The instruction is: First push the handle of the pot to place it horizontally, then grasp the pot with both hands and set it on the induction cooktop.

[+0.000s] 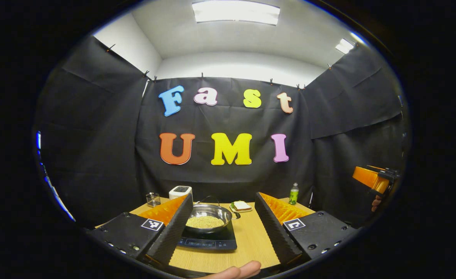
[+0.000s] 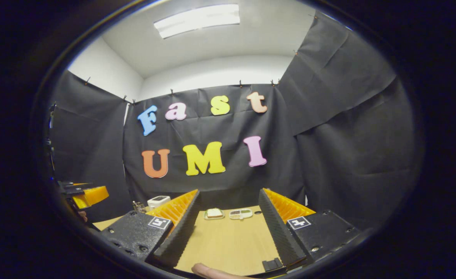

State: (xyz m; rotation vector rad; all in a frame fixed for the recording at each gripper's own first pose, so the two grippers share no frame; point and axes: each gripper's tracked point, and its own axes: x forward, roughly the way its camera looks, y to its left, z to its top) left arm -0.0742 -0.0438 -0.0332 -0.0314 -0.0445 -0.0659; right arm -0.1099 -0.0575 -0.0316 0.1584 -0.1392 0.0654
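At the far left of the bench (image 1: 251, 240) stood a small glass jar (image 1: 153, 199), and just right of it a white box-like appliance (image 1: 180, 191) against the cloth wall. The left gripper (image 1: 222, 228) hung above the near edge of the wooden bench, its jaws spread wide and holding nothing — framed between them sat the pot (image 1: 208, 217), a shiny steel one with pale grains in it, resting squarely on the black induction cooktop (image 1: 208, 241). A thin dark bail handle (image 1: 209, 198) arched up behind the pot's rim; I could not tell just how it lay. A fingertip (image 1: 247, 268) showed at the bottom edge of the left gripper view.

Right of the pot, a small plate with a sandwich (image 1: 242, 206) sat near the back of the bench, and farther right a green bottle (image 1: 294, 193) stood upright by the wall.

The right gripper (image 2: 228, 228) was held off to the right, well apart from the pot, its jaws also spread and empty, over bare wood. Beyond them, in the right gripper view, a little divided dish (image 2: 240, 213) lay beside the sandwich plate.
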